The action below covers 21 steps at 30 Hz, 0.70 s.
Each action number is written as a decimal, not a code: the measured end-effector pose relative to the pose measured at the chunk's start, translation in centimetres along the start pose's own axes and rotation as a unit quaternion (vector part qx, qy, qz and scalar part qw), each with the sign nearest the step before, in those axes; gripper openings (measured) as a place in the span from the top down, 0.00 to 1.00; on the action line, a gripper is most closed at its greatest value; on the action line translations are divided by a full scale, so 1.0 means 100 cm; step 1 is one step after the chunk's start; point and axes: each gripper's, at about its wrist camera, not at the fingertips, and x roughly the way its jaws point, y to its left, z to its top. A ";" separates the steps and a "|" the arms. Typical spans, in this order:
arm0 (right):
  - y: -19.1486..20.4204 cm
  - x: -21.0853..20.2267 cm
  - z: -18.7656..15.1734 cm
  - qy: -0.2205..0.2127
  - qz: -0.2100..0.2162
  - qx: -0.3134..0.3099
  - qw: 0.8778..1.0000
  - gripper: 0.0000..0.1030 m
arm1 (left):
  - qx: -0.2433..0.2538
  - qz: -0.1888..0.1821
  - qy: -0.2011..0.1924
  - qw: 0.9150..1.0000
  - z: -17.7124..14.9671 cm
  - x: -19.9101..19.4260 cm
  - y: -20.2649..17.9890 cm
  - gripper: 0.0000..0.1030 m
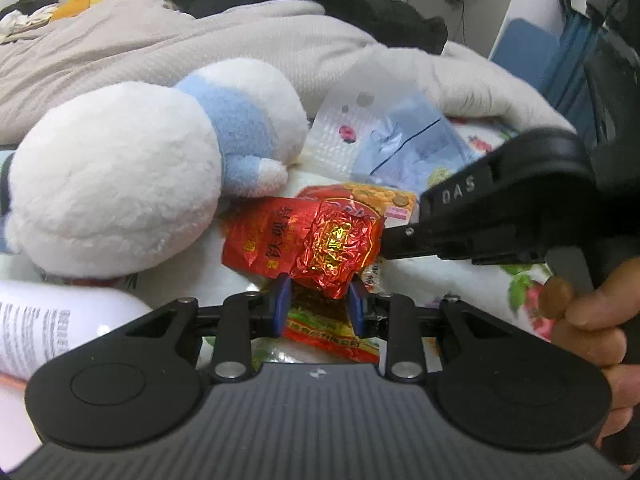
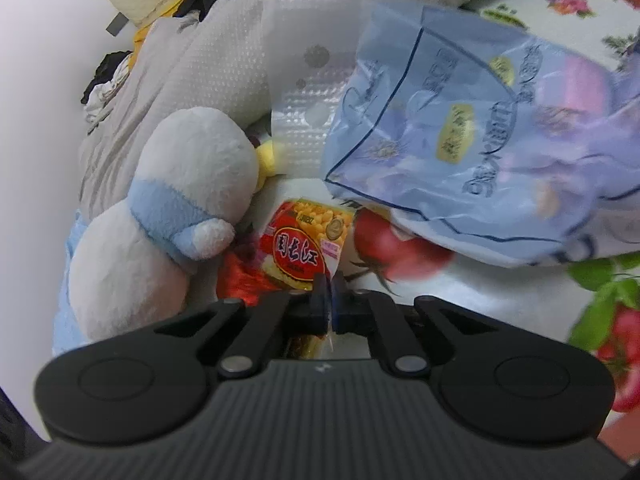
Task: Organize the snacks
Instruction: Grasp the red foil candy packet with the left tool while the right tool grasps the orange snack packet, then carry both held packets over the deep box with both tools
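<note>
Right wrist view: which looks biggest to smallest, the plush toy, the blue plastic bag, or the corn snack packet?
1. Blue plastic bag, though it lies nearer the camera's centre, so its lead over the toy is unsure.
2. Plush toy.
3. Corn snack packet, clearly smallest.

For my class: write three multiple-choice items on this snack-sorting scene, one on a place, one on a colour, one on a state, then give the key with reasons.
1. Where is the plush toy in the left wrist view?
A. left of the red foil packet
B. right of it
C. under it

2. What colour is the plush toy's scarf?
A. green
B. light blue
C. black

3. How does the right gripper stand?
A. wide open over the bed
B. out of view
C. shut on the edge of the corn snack packet

Key:
1 A, the toy fills the left side beside the packet.
2 B, a light blue band wraps its neck.
3 C, its fingers meet on the packet's edge.
</note>
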 end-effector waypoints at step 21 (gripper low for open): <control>0.025 -0.133 -0.078 -0.012 0.012 -0.109 0.994 0.97 | -0.091 0.033 0.029 0.995 -0.069 -0.138 -0.022 0.66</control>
